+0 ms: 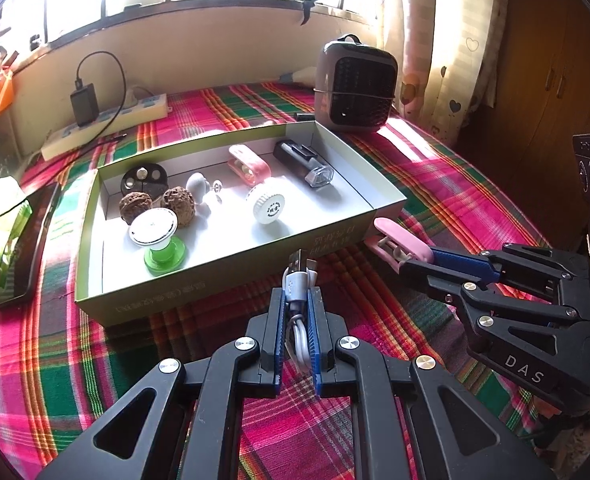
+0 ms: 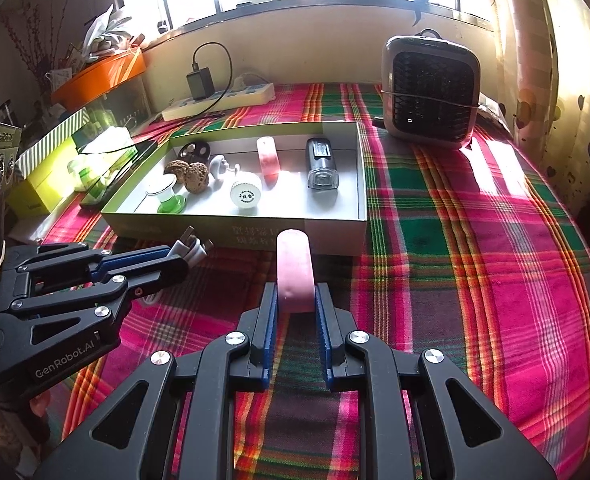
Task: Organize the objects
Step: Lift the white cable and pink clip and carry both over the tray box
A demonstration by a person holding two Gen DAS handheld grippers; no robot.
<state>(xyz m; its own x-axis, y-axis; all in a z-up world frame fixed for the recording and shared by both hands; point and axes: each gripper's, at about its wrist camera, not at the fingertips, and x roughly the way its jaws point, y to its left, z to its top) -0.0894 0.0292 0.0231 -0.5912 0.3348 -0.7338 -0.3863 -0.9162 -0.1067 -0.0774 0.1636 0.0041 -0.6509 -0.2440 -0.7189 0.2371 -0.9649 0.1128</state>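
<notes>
Both grippers loaded: left gripper (image 1: 297, 292) pinches a coiled cable (image 1: 298, 280), right gripper (image 2: 295, 300) pinches a pink clip (image 2: 294, 270), box (image 2: 327, 236) just ahead.

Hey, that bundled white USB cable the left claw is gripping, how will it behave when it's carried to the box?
The white USB cable probably flexes: its coils bulge between the left claw pads. It looks light, so the grip should hold. Once dropped in the box, the loops may spring apart, since nothing visibly ties them.

Home: heart-print curtains (image 1: 447, 52), plaid tablecloth (image 1: 435, 184)
</notes>
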